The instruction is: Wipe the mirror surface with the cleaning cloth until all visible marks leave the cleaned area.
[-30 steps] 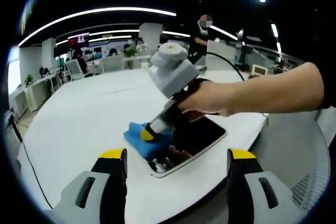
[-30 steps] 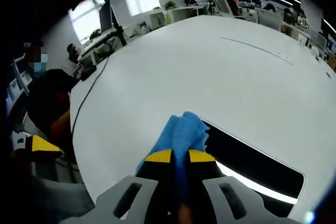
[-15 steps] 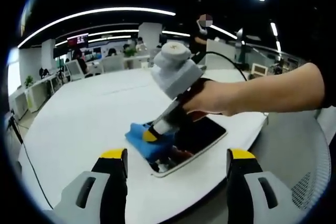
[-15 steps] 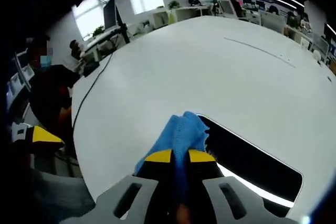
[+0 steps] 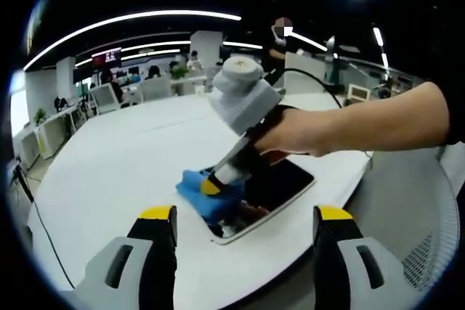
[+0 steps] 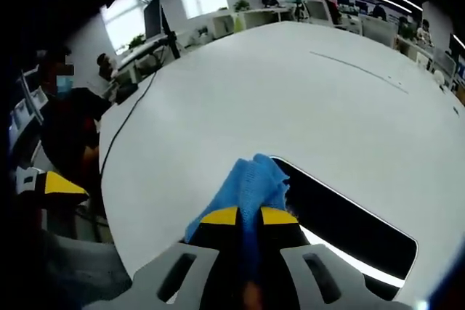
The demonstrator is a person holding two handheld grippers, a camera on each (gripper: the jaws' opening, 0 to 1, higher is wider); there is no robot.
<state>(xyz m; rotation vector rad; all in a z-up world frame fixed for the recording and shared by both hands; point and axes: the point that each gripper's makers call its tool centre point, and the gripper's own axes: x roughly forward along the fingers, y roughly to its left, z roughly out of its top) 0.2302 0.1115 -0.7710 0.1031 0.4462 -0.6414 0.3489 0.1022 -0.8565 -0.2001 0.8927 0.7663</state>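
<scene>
Right gripper [image 6: 249, 217] fingers pinched together; left gripper [image 5: 245, 223] fingers spread.

Both grippers, the left gripper [image 5: 245, 217] and right gripper [image 6: 249, 216], have grey bodies, black jaws and yellow tips.

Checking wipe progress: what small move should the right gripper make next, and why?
Probably slide the cloth further along the mirror. The right gripper is shut on the cloth at the mirror's near end, so most of the dark glass looks unwiped.

Left view faces the mirror [image 5: 272, 186] from afar — right view overlooks it [image 6: 349, 226] closely.
</scene>
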